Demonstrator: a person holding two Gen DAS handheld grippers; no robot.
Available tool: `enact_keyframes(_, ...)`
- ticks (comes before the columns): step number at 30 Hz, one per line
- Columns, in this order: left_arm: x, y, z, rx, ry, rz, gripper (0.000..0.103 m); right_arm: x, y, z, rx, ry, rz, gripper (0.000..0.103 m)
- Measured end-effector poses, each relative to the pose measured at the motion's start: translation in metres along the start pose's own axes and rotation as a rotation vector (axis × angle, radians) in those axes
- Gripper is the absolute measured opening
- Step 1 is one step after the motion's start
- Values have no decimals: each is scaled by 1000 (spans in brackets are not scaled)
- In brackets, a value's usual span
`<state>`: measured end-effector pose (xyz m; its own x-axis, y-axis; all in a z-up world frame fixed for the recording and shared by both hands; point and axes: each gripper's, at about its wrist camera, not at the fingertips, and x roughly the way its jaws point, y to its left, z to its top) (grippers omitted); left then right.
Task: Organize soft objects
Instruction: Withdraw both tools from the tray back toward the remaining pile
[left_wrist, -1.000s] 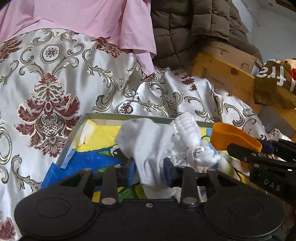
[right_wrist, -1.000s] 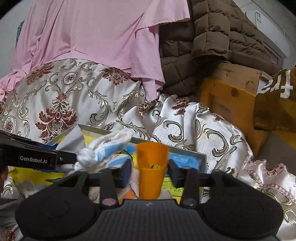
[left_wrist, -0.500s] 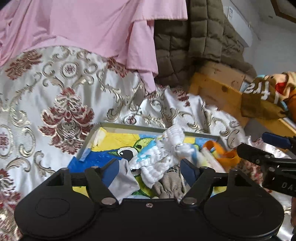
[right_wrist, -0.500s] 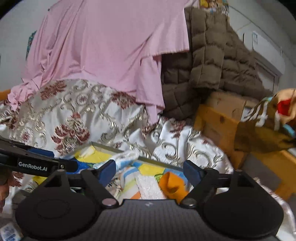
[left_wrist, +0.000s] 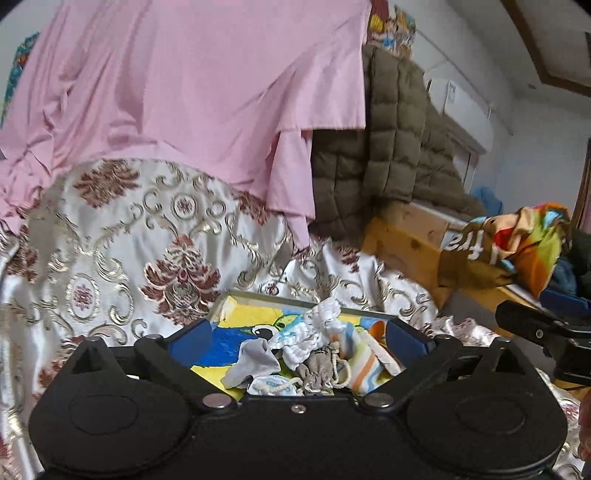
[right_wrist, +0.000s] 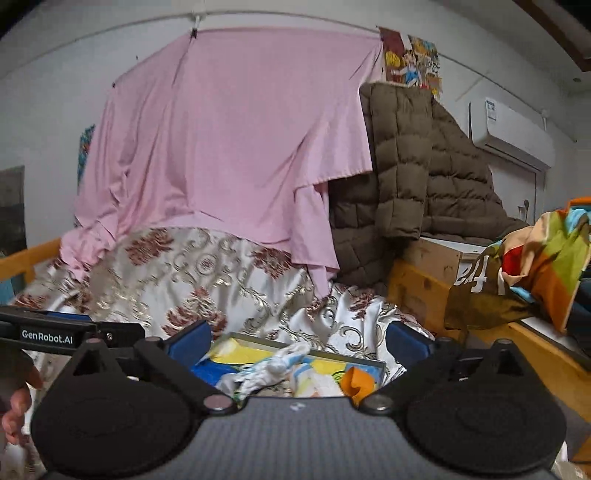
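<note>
A shallow tray (left_wrist: 236, 299) with a parrot picture lies on the brocade bedcover. Small soft items are piled in it: a white ruffled sock (left_wrist: 317, 325), a grey sock (left_wrist: 255, 360), a grey-brown knit piece (left_wrist: 319, 371), a striped cloth (left_wrist: 360, 356). An orange sock (right_wrist: 354, 380) sits at the tray's (right_wrist: 376, 363) right end. My left gripper (left_wrist: 300, 339) hangs above and short of the pile, its jaws opening wide with nothing gripped. My right gripper (right_wrist: 300, 338) is likewise raised, jaws opening, nothing between them. The white-and-blue sock (right_wrist: 280, 363) lies below it.
The brocade bedcover (left_wrist: 122, 258) slopes up to a pink sheet (left_wrist: 177, 103) hung behind. A brown quilted jacket (right_wrist: 417, 166) drapes over a wooden bed frame (right_wrist: 421, 291) on the right, beside a colourful cloth (right_wrist: 539, 258). A hand (right_wrist: 16, 410) shows at the lower left.
Both grippers let go, the left of the white sock and the right of the orange sock. Both jaws spread wide and pulled up and back from the tray.
</note>
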<state>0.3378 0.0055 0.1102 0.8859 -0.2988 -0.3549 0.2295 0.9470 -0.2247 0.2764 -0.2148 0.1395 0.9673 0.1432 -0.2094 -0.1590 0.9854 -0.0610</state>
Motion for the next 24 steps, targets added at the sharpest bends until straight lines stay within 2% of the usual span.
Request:
enact_keyframes(11, -98, -15, -29, 9, -73, -25, 102, -90, 18, -12, 31, -57, 12, 103)
enact_keyframes(24, -163, -26, -75, 58, -100, -10, 102, -156, 35, -61, 71, -55, 6, 103)
